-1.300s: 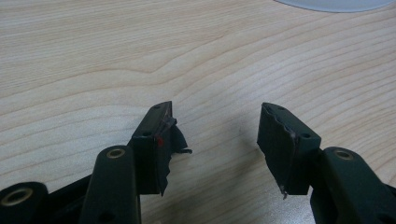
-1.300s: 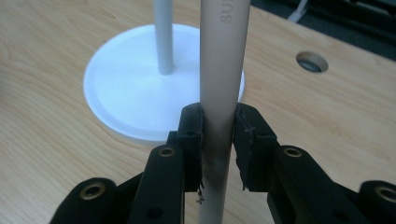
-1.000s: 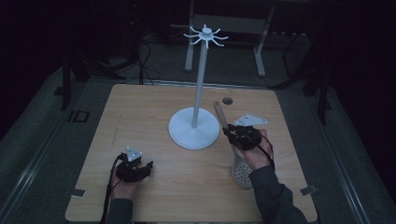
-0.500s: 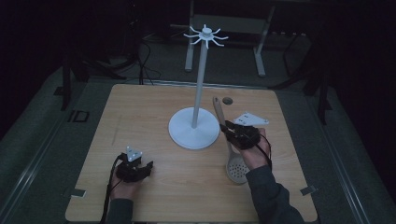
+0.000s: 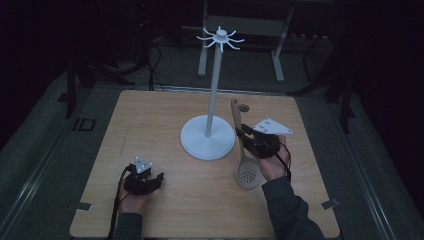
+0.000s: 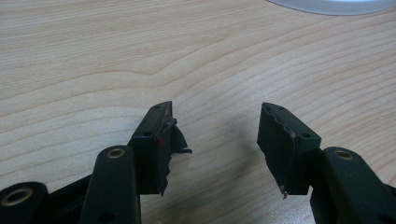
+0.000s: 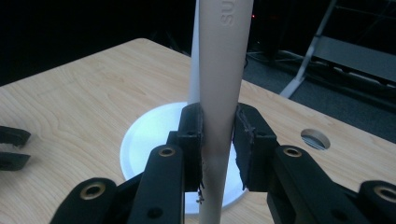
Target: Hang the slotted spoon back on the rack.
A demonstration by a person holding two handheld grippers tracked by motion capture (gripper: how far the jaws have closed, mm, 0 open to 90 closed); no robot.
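Left hand-held gripper [image 5: 156, 178] rests near the desk's [image 5: 150, 120] front-left corner, jaws spread, nothing between them. White hook stand [image 5: 207, 137] at desk centre. Just right of its base, I see the right hand-held gripper [image 5: 243, 136] pinching the slotted spoon's [image 5: 248, 172] handle, bowl toward the front edge.

In the right gripper view, the spoon handle [image 7: 224, 93] ran off the top and bottom edges, so its bowl and tip were out of frame; raised lettering near the top was cut to a few characters. The handle hid most of the stand pole [image 7: 194, 56] behind it. In the left gripper view, the stand base [image 6: 336, 5] was cropped to a sliver at the top edge. In the high view, the slotted spoon's [image 5: 248, 175] holes were too small to count.
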